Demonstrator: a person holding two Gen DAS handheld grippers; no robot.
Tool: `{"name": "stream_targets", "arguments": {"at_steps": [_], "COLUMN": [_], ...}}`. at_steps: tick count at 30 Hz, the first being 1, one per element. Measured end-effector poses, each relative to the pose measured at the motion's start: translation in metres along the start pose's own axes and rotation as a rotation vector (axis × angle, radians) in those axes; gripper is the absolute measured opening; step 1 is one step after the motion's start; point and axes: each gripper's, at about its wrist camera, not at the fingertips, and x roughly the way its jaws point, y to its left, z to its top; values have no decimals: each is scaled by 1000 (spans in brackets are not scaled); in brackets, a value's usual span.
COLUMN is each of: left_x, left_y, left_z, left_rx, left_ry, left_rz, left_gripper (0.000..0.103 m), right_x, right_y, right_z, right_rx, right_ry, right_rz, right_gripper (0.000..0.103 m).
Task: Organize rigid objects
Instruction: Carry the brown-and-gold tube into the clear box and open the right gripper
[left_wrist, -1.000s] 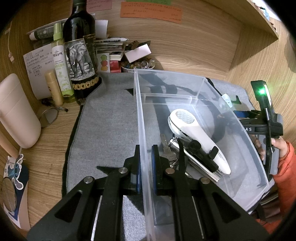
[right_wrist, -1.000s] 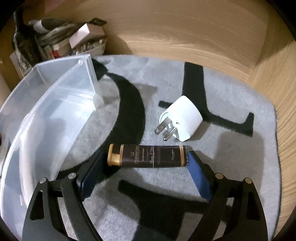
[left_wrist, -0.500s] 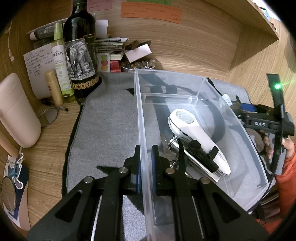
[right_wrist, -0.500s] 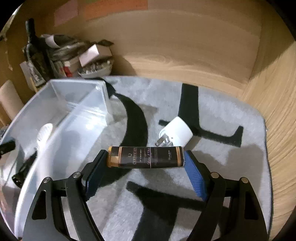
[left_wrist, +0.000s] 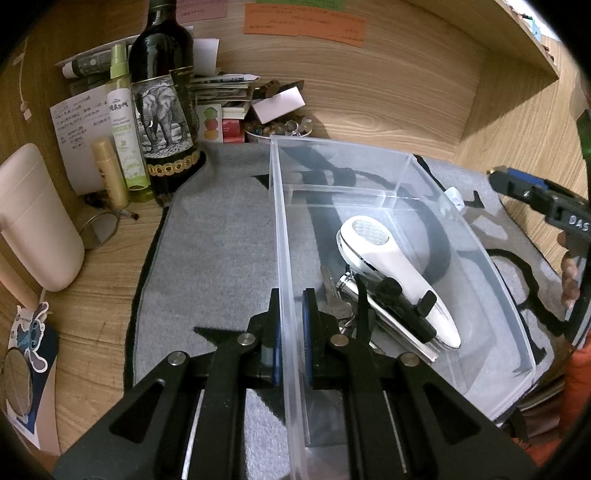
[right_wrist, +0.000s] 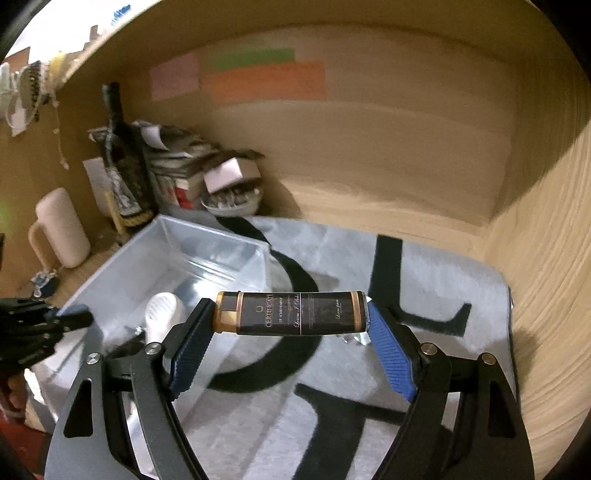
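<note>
My left gripper (left_wrist: 291, 314) is shut on the near left wall of a clear plastic bin (left_wrist: 280, 236), one finger inside and one outside. The bin holds a white handheld device (left_wrist: 391, 269), keys and a black-and-silver tool (left_wrist: 402, 314). My right gripper (right_wrist: 291, 325) is shut on a dark cylindrical tube (right_wrist: 291, 314) with gold ends, held crosswise by its ends, high above the grey mat (right_wrist: 424, 280) just right of the bin (right_wrist: 170, 258). The white plug adapter (right_wrist: 356, 338) peeks out behind the tube. The right gripper also shows at the right edge of the left wrist view (left_wrist: 535, 192).
A wine bottle (left_wrist: 162, 110), a green spray bottle (left_wrist: 123, 122), a gold tube (left_wrist: 109, 170), papers, boxes and a bowl of beads (left_wrist: 280, 127) crowd the back left. A cream mug (left_wrist: 33, 221) stands at left. Wooden walls close in at the back and right.
My right gripper has risen from the mat with the dark tube in it and shifted toward the bin. The left gripper has kept its hold on the bin wall.
</note>
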Motion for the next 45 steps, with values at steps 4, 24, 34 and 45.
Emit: {"name": "stream_targets", "arguments": {"at_steps": [4,24,34,45], "left_x": [-1,0,-1,-1], "left_y": [0,0,0,0], "left_z": [0,0,0,0], "left_rx": [0,-1,-3,-5], "left_ry": [-1,0,-2,-3], "left_rz": [0,0,-6,-6], "left_gripper": [7,7,7,7], "right_x": [-4,7,27,39], "right_y": [9,80,102,121], "right_z": [5,3,-10,-22], "right_rx": [-17,-165,-228,-306], "right_ry": [-22,8,96,163], "right_rz": [18,160,193,210], "right_gripper": [80,80,80,80]}}
